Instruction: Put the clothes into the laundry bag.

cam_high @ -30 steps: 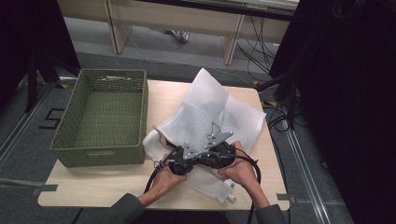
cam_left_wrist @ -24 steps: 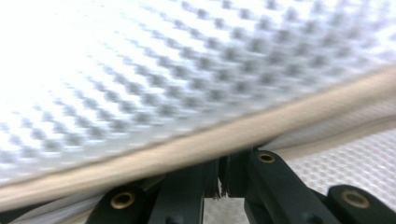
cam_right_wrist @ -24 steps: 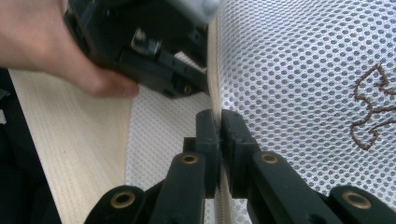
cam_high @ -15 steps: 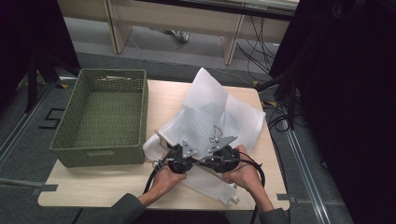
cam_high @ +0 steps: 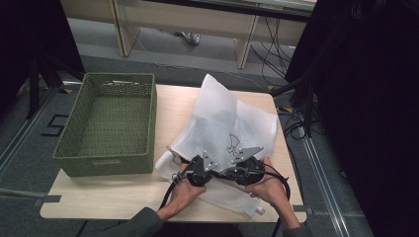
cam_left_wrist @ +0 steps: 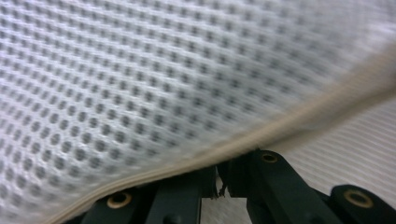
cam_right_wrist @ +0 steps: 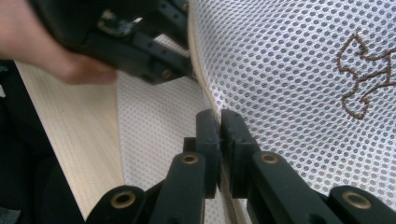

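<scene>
A white mesh bag (cam_high: 222, 123) with a beige trimmed edge and a brown embroidered mark (cam_high: 233, 143) lies spread on the wooden table (cam_high: 113, 197). Both grippers sit side by side at its near edge, each held in a hand. My left gripper (cam_high: 193, 167) is shut on the beige edge (cam_left_wrist: 261, 133), and mesh (cam_left_wrist: 140, 84) hangs close over its camera. The right gripper (cam_right_wrist: 219, 123) is shut on the same edge a little farther along. Ahead of it, the left gripper (cam_right_wrist: 187, 70) pinches the seam, and the embroidered mark (cam_right_wrist: 359, 84) lies to the right.
A green woven basket (cam_high: 106, 163) stands on the table's left half, close to the bag's left side. Cables trail from the grippers toward the table's near edge (cam_high: 173, 217). Bare wood (cam_right_wrist: 70, 121) shows beside the bag. Dark equipment and floor cables lie to the right.
Both hands have shifted a little toward the table's near edge and to the right, and the bag's pinched edge has come with them. Both grips stay shut.
</scene>
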{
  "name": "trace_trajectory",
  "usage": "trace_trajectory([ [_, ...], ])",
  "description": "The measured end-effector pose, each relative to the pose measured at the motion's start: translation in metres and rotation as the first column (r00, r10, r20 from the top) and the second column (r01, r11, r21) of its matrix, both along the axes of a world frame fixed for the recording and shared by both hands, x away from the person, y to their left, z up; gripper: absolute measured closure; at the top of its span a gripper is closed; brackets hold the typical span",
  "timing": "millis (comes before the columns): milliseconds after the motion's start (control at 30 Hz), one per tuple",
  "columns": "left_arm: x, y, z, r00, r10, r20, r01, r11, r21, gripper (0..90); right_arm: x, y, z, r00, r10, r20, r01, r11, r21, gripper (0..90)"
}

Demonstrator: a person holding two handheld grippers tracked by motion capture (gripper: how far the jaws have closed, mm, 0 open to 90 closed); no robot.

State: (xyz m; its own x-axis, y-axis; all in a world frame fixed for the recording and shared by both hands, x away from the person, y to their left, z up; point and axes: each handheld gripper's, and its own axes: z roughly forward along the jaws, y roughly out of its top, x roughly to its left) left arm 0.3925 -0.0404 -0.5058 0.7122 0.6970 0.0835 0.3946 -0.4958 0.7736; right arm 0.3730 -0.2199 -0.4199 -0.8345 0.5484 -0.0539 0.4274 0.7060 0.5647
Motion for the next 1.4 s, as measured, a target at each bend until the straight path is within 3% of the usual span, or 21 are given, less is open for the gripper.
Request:
trace_trajectory([
  [100, 0.002, -0.003, -0.002, 0.9999, 0.009, 0.013, -0.010, 0.9997, 0.024, 84.6, 0.002, -0.001, -0.002, 0.9995, 0.032, 0.004, -0.032, 0.9993, 0.018, 87.0],
  [167, 0.002, -0.001, -0.002, 0.9998, -0.004, 0.017, 0.003, 0.9993, 0.038, 81.5, 0.000, -0.002, 0.000, 0.9998, -0.006, -0.018, 0.006, 0.9999, 0.008, 87.0],
  [200, 0.000, 0.000, -0.003, 1.0000, 0.003, 0.002, -0.003, 1.0000, 0.005, 79.0, 0.001, -0.002, -0.001, 0.9999, -0.002, -0.015, 0.002, 0.9999, 0.011, 87.0],
  [267, -0.006, 0.007, 0.000, 0.9994, -0.034, -0.011, 0.034, 0.9993, 0.011, 74.2, 0.001, -0.002, -0.001, 0.9999, -0.005, -0.012, 0.005, 0.9999, 0.010, 87.0],
  [333, -0.012, 0.009, -0.001, 0.9998, -0.014, -0.017, 0.013, 0.9978, -0.064, 69.1, 0.000, -0.002, -0.001, 0.9998, -0.017, -0.010, 0.017, 0.9996, 0.020, 87.0],
  [367, -0.013, 0.017, 0.002, 0.9989, -0.046, -0.010, 0.046, 0.9989, 0.004, 67.0, 0.000, -0.001, -0.001, 0.9998, -0.019, -0.011, 0.019, 0.9996, 0.020, 87.0],
  [400, -0.016, 0.021, 0.004, 0.9991, -0.038, -0.021, 0.037, 0.9991, -0.020, 65.2, 0.001, -0.001, -0.001, 0.9999, -0.005, -0.011, 0.006, 0.9996, 0.026, 87.0],
  [467, -0.018, 0.031, 0.007, 0.9977, -0.059, -0.032, 0.059, 0.9982, 0.010, 59.9, 0.001, -0.001, -0.002, 0.9999, -0.015, 0.003, 0.015, 0.9997, 0.020, 87.0],
  [500, -0.020, 0.032, 0.008, 0.9989, -0.038, -0.029, 0.037, 0.9990, -0.024, 57.2, 0.000, 0.000, -0.001, 0.9996, -0.027, 0.000, 0.027, 0.9995, 0.016, 87.0],
  [600, -0.024, 0.042, 0.012, 0.9968, -0.075, -0.027, 0.075, 0.9971, 0.010, 53.8, 0.001, 0.000, -0.001, 0.9998, -0.017, -0.004, 0.017, 0.9996, 0.022, 86.9],
  [633, -0.027, 0.042, 0.012, 0.9977, -0.057, -0.037, 0.056, 0.9983, -0.014, 53.0, 0.001, 0.000, -0.001, 0.9999, -0.011, 0.002, 0.011, 0.9997, 0.022, 87.0],
  [667, -0.029, 0.044, 0.012, 0.9970, -0.074, -0.022, 0.074, 0.9973, -0.003, 53.1, 0.002, 0.000, -0.001, 1.0000, 0.000, 0.005, 0.000, 0.9998, 0.020, 86.9],
  [767, -0.037, 0.052, 0.014, 0.9942, -0.099, -0.041, 0.099, 0.9950, 0.008, 52.0, 0.001, 0.000, -0.001, 1.0000, -0.004, -0.005, 0.004, 0.9994, 0.034, 86.7],
  [800, -0.040, 0.054, 0.015, 0.9939, -0.094, -0.057, 0.094, 0.9955, 0.001, 51.1, 0.001, 0.000, -0.001, 0.9998, -0.011, 0.013, 0.011, 0.9996, 0.026, 86.4],
  [933, -0.048, 0.068, 0.022, 0.9933, -0.100, -0.059, 0.099, 0.9950, -0.008, 50.3, -0.001, 0.002, -0.004, 0.9999, -0.004, -0.009, 0.004, 0.9999, 0.011, 85.5],
  [967, -0.048, 0.073, 0.024, 0.9922, -0.107, -0.063, 0.108, 0.9942, 0.006, 49.6, -0.001, 0.003, -0.005, 0.9999, 0.005, -0.009, -0.005, 1.0000, -0.005, 85.4],
  [1067, -0.052, 0.082, 0.030, 0.9915, -0.100, -0.083, 0.099, 0.9949, -0.019, 47.5, 0.000, 0.006, -0.010, 1.0000, 0.005, -0.008, -0.005, 0.9999, -0.016, 84.3],
  [1100, -0.054, 0.085, 0.031, 0.9905, -0.105, -0.089, 0.103, 0.9944, -0.023, 46.3, -0.001, 0.007, -0.010, 0.9998, -0.015, -0.014, 0.015, 0.9998, -0.015, 83.3],
  [1200, -0.060, 0.094, 0.036, 0.9887, -0.121, -0.089, 0.119, 0.9926, -0.020, 42.6, 0.000, 0.005, -0.008, 0.9999, -0.004, -0.012, 0.004, 1.0000, 0.001, 78.2],
  [1400, -0.072, 0.118, 0.040, 0.9867, -0.127, -0.101, 0.124, 0.9914, -0.043, 37.1, -0.003, 0.008, -0.001, 0.9994, -0.010, 0.034, 0.009, 0.9991, 0.042, 70.3],
])
